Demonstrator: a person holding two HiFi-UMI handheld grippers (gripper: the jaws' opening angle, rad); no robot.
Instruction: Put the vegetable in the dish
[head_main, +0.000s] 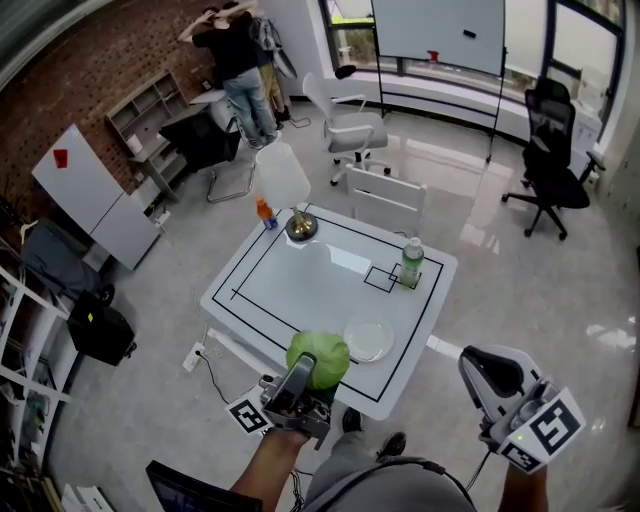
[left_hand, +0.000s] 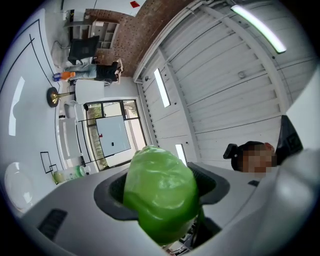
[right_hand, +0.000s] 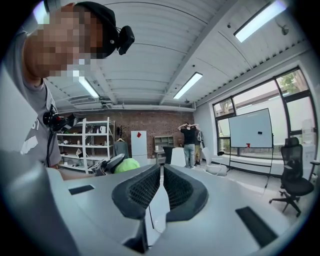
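Green vegetable (left_hand: 160, 192) clamped in the left gripper's (head_main: 303, 378) jaws, set wide around it, over the table's (head_main: 250, 300) near edge. Carry step, I judge: the dish (head_main: 369, 340) lies empty at two o'clock, just beside, so next comes a short swing over it, then lowering and release. Right gripper (right_hand: 161, 195) idle at four o'clock, jaws together, empty.

The vegetable (head_main: 325, 352) is bright green. My desk (head_main: 300, 290) is white, ruled with black lines. The bottle (head_main: 411, 263) at its two o'clock is green; the dish (head_main: 369, 340) looks clear.
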